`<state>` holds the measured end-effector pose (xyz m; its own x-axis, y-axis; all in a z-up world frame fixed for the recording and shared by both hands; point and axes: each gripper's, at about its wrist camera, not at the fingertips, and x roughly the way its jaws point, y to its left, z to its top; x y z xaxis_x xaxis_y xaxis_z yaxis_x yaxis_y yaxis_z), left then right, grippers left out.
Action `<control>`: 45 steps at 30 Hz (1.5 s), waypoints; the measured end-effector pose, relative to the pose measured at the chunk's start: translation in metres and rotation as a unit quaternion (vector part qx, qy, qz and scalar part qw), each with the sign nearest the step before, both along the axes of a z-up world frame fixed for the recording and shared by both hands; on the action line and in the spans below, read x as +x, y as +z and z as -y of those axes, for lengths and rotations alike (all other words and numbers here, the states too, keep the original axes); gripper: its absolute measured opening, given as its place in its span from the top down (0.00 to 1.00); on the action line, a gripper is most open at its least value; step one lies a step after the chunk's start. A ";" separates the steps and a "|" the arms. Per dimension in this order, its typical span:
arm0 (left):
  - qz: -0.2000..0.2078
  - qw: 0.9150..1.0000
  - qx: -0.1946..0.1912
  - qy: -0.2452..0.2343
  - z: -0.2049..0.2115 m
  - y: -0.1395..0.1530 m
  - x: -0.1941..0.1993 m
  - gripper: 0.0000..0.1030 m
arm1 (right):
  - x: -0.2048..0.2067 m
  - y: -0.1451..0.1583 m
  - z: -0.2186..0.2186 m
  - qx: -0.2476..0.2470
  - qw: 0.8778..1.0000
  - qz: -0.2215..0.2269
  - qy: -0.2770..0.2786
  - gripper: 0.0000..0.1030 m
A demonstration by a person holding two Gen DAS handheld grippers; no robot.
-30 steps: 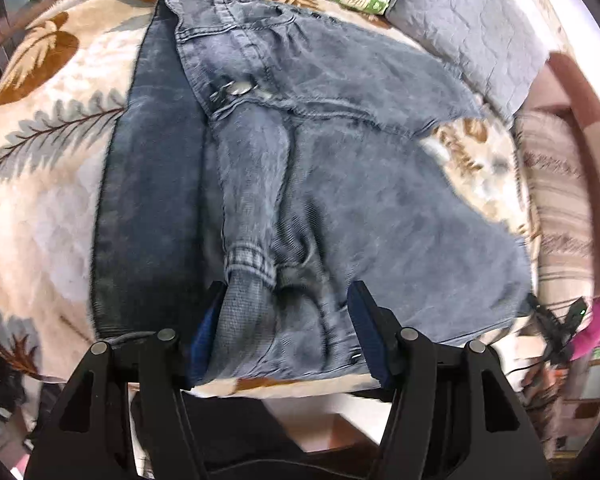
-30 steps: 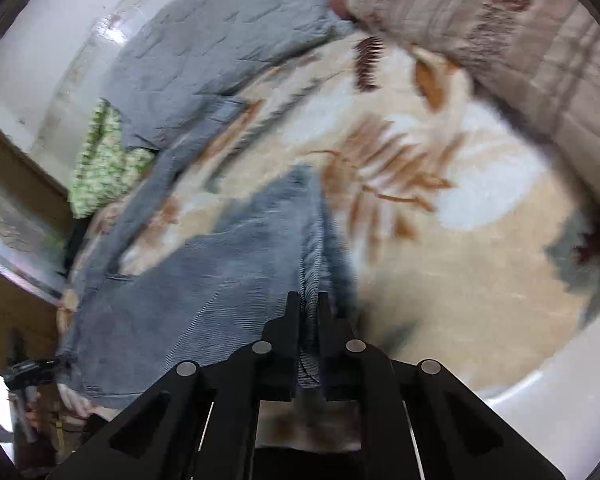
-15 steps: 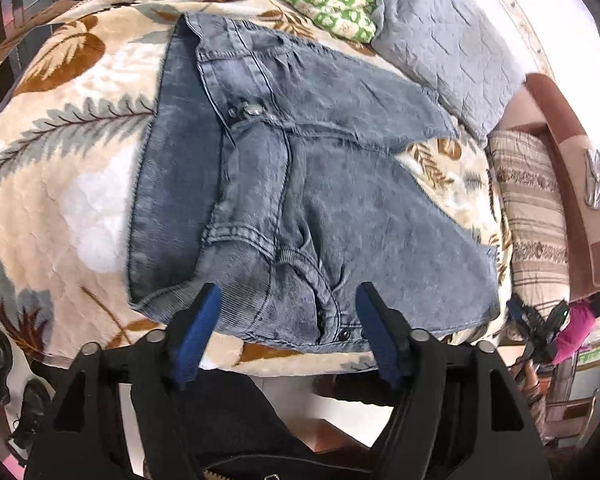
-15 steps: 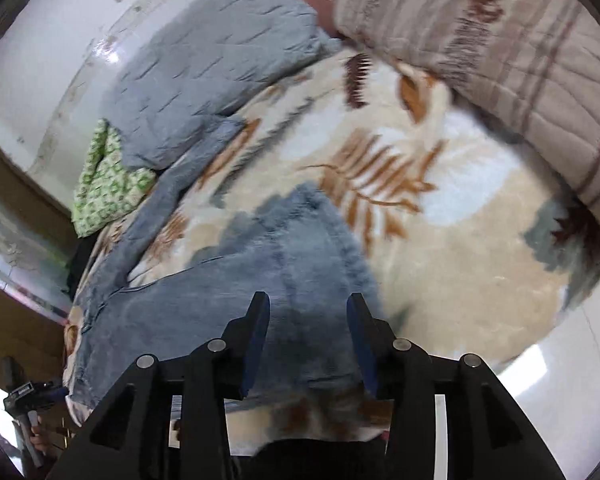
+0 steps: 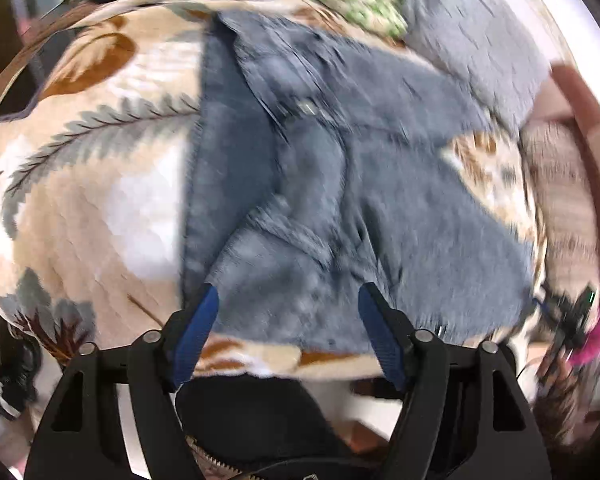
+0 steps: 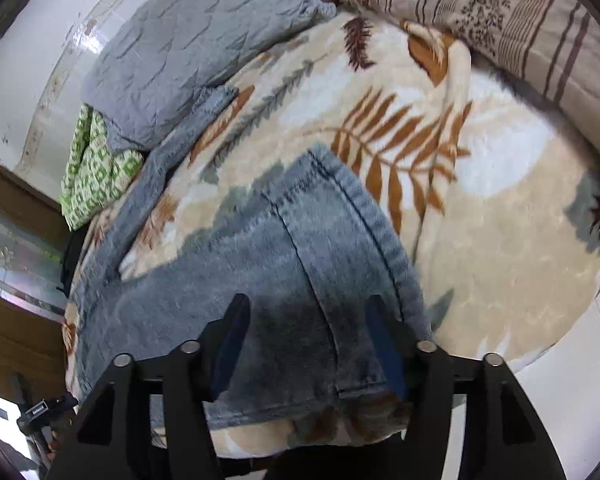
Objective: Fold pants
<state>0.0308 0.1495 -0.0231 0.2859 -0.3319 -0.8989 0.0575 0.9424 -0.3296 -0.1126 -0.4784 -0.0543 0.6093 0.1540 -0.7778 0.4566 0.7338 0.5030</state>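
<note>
Grey-blue denim pants (image 5: pixel 340 184) lie on a leaf-patterned blanket (image 5: pixel 100 184), waist end near me, legs spread toward the far right. My left gripper (image 5: pixel 288 304) is open and empty, held just above the waistband near the blanket's front edge; this view is motion-blurred. In the right wrist view one pant leg (image 6: pixel 300 280) lies flat, its stitched hem curving to the right. My right gripper (image 6: pixel 306 316) is open and empty over that leg's near end. The other leg (image 6: pixel 168 152) stretches toward the far left.
A grey quilted pillow (image 6: pixel 188 40) and a green patterned cloth (image 6: pixel 96 168) lie at the far side. A striped brown quilt (image 6: pixel 500 12) lies at the right. The blanket's front edge (image 5: pixel 284 356) drops off near me. Dark clutter (image 5: pixel 568 320) sits beyond the right edge.
A second ago the right gripper was shut on the pant leg; it opened and let go. The left gripper, open around the bunched waistband, lifted off it. The pants now lie flat.
</note>
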 end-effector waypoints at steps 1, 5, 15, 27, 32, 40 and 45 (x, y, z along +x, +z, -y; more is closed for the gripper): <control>-0.011 1.000 -0.013 0.013 -0.005 -0.005 0.008 0.27 | 0.003 0.002 0.001 0.002 1.000 0.003 -0.001 0.37; -0.054 0.996 -0.052 0.043 -0.008 -0.030 0.043 0.27 | 0.018 0.002 -0.009 0.010 1.000 0.001 0.011 0.37; -0.073 0.993 -0.071 0.059 0.012 -0.047 0.115 0.19 | 0.041 0.001 -0.047 0.001 0.998 -0.017 0.058 0.36; -0.096 0.977 -0.187 0.037 0.018 -0.053 0.097 0.24 | 0.048 0.001 -0.054 0.000 0.998 -0.025 0.062 0.32; -0.088 0.957 -0.264 0.083 0.006 -0.050 0.107 0.34 | 0.046 0.001 -0.057 0.000 0.998 -0.024 0.066 0.32; 0.012 0.972 -0.219 0.079 -0.005 0.006 0.082 0.63 | 0.038 -0.002 -0.048 0.011 0.999 -0.024 0.048 0.31; -0.038 0.980 -0.180 0.074 -0.012 -0.022 0.084 0.48 | 0.037 -0.004 -0.046 0.014 0.998 -0.023 0.048 0.29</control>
